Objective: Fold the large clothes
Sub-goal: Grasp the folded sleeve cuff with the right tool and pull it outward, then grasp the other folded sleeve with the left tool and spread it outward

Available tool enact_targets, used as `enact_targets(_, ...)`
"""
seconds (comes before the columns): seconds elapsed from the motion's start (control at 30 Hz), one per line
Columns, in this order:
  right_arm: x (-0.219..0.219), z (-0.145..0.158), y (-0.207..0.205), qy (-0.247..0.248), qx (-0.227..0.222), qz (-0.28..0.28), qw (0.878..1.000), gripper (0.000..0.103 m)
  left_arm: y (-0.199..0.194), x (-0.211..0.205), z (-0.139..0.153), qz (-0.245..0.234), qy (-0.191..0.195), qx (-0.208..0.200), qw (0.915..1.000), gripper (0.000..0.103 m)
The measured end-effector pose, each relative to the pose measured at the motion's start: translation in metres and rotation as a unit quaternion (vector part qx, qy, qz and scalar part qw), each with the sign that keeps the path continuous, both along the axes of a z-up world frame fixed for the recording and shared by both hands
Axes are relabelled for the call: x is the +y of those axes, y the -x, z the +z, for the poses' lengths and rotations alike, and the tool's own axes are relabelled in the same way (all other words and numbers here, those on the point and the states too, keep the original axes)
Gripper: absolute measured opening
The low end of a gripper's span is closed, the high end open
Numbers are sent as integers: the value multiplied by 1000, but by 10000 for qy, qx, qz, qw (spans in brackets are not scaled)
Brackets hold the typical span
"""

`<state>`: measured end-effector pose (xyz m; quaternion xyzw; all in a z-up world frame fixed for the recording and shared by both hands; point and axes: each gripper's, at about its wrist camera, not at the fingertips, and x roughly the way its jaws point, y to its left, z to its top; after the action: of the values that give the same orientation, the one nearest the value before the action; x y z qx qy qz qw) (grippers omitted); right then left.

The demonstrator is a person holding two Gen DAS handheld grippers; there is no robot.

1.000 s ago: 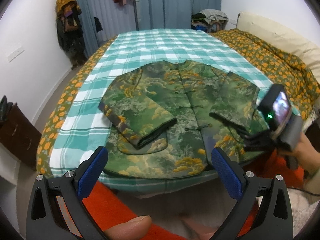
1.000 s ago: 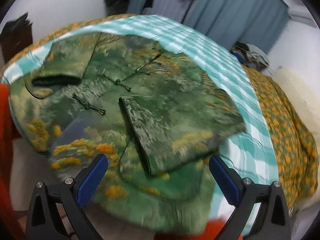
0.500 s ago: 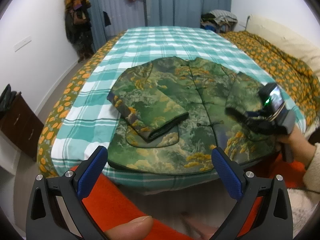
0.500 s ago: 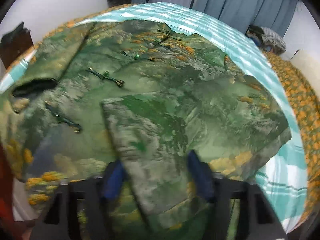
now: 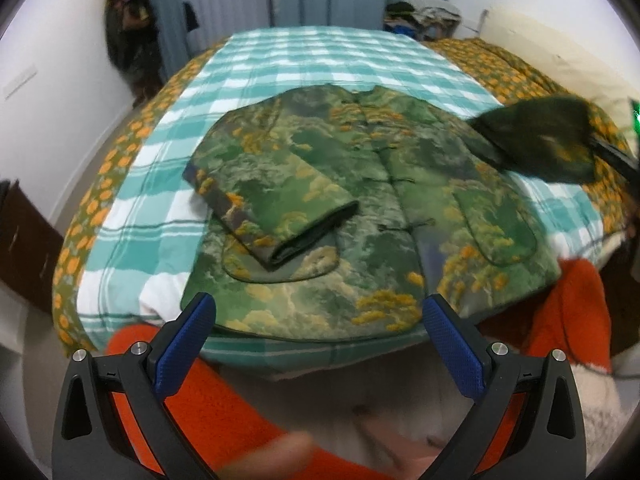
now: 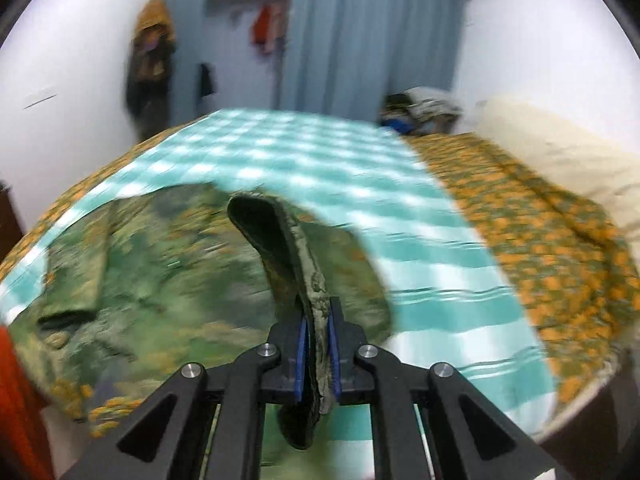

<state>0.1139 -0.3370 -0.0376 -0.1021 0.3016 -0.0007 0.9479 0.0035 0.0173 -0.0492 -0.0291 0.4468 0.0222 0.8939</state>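
- A green patterned jacket (image 5: 344, 208) lies flat, front up, on a teal and white checked blanket (image 5: 304, 60) that covers a bed.
- The jacket fills the middle of the left wrist view, its hem toward 6 o'clock at the bed's near edge and its collar toward 12 o'clock.
- One sleeve (image 5: 276, 204) lies folded across the jacket's chest, at about 9 o'clock from the button line.
- The other sleeve (image 5: 540, 140) is lifted off the jacket at 2 o'clock, showing its dark lining.
- The right gripper (image 6: 318, 352) is clamped tight on that lifted sleeve's cuff (image 6: 316, 320); the fabric stands on edge between its blue pads.
- The left gripper (image 5: 316, 336) hangs over the near hem with its jaws spread wide and nothing between them.
- An orange flowered bedspread (image 5: 532, 80) shows beside the blanket at 1 o'clock.
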Motion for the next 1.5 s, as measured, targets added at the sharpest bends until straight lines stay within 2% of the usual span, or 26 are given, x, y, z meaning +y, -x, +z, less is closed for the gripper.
enact_targets(0.1,-40,0,-8,160,-44,-494,9986,9,-8,13,-5,264,-103,50,9996,103)
enact_targets(0.2,-81,-8,-16,286,26,-1037,9942,10,-16,30,-9,403,-15,200,9990,103)
enact_targets(0.33,-129,-19,-15,270,133,-1693,9851,11,-20,46,-8,553,-157,129,9983,103)
enact_targets(0.4,-148,-28,-14,358,202,-2152,9757,22,-21,50,-6,557,-388,46,9977,103)
enact_targets(0.47,-160,-32,-7,490,147,-2493,9671,42,-26,53,-5,483,-577,2,9972,103)
enact_targets(0.53,-160,-33,0,596,61,-2630,9629,51,-32,55,-4,298,-659,-20,9974,103)
enact_targets(0.6,-150,-31,10,510,-9,-2519,9664,51,-43,51,-9,-78,-681,10,9976,103)
enact_targets(0.67,-135,-31,19,293,-30,-2300,9727,52,-56,41,-21,-510,-860,56,9950,103)
enact_targets(0.77,-100,-34,34,-103,2,-1845,9828,56,-82,20,-52,-1193,-1304,251,9839,103)
enact_targets(0.83,-71,-39,41,-330,128,-1468,9885,57,-105,9,-79,-1483,-1573,400,9755,103)
enact_targets(1.0,-10,-50,60,-429,277,-798,9955,57,-149,4,-130,-1732,-1592,917,9676,103)
enact_targets(1.07,6,-51,68,-396,262,-668,9966,57,-155,9,-137,-1713,-1534,953,9685,103)
enact_targets(1.1,14,-52,71,-400,286,-588,9971,57,-157,12,-136,-1692,-1436,951,9704,100)
enact_targets(1.13,19,-53,72,-419,323,-506,9973,57,-158,17,-132,-1653,-1273,925,9736,86)
enact_targets(1.17,27,-55,75,-445,380,-374,9976,57,-158,19,-130,-1651,-1145,914,9753,77)
enact_targets(1.2,33,-55,76,-448,409,-293,9977,57,-159,25,-126,-1676,-933,958,9768,55)
enact_targets(1.23,39,-57,77,-432,436,-189,9979,57,-158,31,-122,-1676,-729,984,9782,28)
enact_targets(1.27,44,-58,80,-407,436,-125,9981,57,-156,38,-116,-1624,-546,987,9803,17)
enact_targets(1.3,48,-58,81,-390,431,-86,9983,57,-156,43,-110,-1540,-473,954,9823,11)
enact_targets(1.37,55,-60,80,-402,442,-25,9982,57,-152,61,-89,-1259,-239,745,9890,10)
enact_targets(1.5,60,-59,83,-521,461,56,9976,57,-136,126,-36,-307,166,144,9993,10)
